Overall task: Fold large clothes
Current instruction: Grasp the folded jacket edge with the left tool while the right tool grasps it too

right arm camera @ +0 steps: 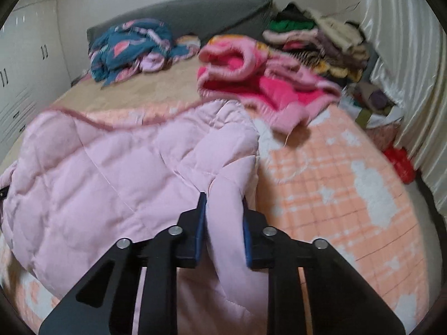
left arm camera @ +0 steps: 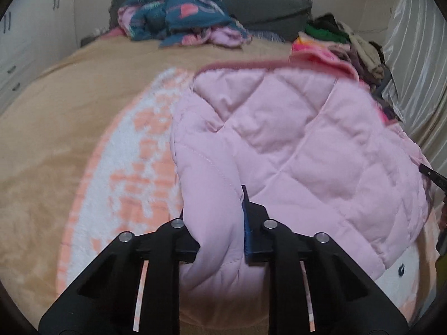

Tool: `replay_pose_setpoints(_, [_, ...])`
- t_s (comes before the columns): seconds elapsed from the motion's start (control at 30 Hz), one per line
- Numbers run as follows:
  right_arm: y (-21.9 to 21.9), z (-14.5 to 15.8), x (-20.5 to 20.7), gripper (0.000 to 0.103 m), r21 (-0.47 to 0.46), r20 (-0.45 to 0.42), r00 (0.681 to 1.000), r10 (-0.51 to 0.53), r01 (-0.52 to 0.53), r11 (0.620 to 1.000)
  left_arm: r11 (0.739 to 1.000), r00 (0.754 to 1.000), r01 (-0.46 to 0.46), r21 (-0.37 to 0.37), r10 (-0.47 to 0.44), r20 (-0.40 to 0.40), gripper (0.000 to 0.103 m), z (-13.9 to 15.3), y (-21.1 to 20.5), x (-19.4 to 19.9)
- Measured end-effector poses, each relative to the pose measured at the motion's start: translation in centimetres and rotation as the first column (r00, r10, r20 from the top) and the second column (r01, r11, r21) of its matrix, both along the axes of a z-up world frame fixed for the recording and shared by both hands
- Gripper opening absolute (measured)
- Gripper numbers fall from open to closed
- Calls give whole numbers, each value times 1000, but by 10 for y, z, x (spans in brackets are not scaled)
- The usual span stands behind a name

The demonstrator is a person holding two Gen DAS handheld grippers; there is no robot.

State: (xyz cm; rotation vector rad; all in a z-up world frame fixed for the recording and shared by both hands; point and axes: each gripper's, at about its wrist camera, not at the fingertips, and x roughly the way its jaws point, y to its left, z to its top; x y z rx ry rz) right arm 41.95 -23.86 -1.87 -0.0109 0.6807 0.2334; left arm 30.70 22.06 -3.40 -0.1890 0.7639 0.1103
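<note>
Both the left gripper (left arm camera: pixel 220 223) and right gripper (right arm camera: pixel 225 223) pinch the pale pink quilted jacket (left arm camera: pixel 293 145). Best lift both evenly, keeping the hem taut.

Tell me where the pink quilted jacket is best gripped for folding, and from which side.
By its two near corners, approached from the near edge of the bed. The pink quilted jacket lies flat, and its puffy edges bunch into ridges a pinch can close on. Both tongs already do this: the left tongs and right tongs are each shut on a fold of its near hem.
</note>
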Motion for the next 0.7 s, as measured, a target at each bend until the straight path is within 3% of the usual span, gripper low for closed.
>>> replay_pose_setpoints(0.13, [-9,36,17,17,98,76,996,-40,33,995,999,999,-15,43,13,44,11,31,2,18])
replay_pose_setpoints(0.23, [-2,40,35,17,65,98,993,-63,57,996,995,998,-27,99,21,55,11,44,-5,44])
replay_pose_setpoints(0.33, [1,20,62,17,39,25,994,-110,109,993,991,999,-48,124,47,13,11,33,-7,67])
replay_pose_setpoints(0.53, [-4,-40,88,18,45,-142,969,-201,209,977,991,992,-93,93,100,-71,13,-4,1,80])
replay_pose_setpoints(0.7, [7,-57,86,23,-23,-150,966,-210,208,978,991,991,-90,100,100,-92,16,-19,3,80])
